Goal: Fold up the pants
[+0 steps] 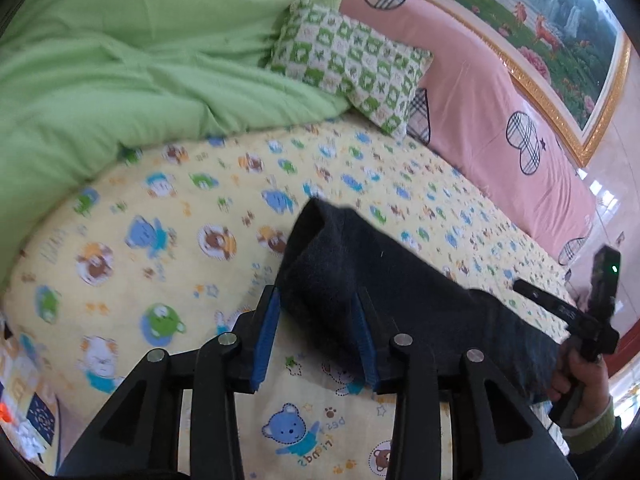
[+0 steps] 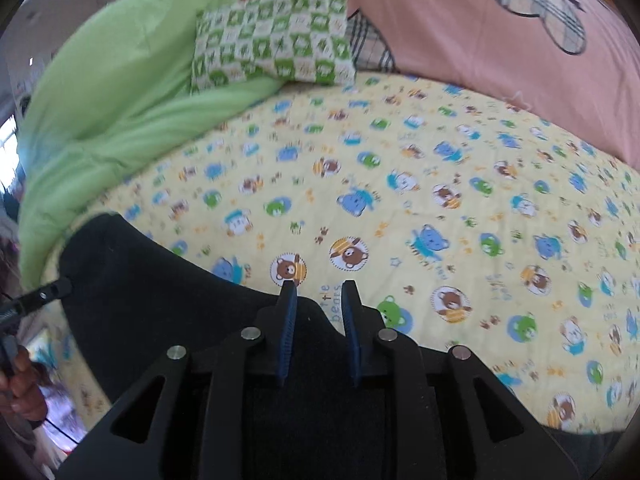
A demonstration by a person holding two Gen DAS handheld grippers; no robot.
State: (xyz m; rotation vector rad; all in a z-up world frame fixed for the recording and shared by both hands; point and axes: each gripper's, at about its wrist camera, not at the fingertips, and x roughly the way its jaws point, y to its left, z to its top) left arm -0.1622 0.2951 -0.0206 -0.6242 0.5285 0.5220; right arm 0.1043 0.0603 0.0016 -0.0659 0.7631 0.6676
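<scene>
Far left: green duvet (image 1: 100,60), w/ a checked pillow (image 1: 352,64) leaning on its right side. Both sit at the far end of the yellow sheet (image 1: 160,208).

Left gripper (image 1: 318,336): jaws part open, and the dark pants (image 1: 360,264) bunch up between the blue pads. Fabric touches the right pad; whether the left pad actually pinches it I can't tell, so the grip looks loose at best. Cloth peaks just beyond the fingertips and appears lifted off the sheet, then runs right & slightly nearer toward the right gripper (image 1: 576,320), seen side-on at the far right w/ a hand (image 1: 580,376) on its handle.

Right wrist view: right gripper (image 2: 318,308) has a moderate gap, pants (image 2: 160,300) under and to its left; nothing visibly pinched between the pads, sheet shows through the gap, though cloth may sit low in the jaws.

Key relation: pants' long axis runs left-right between the two grippers, one at each end. Next fold prob. carries one end across to the other along that axis, or swings both ends away toward the pillow.
</scene>
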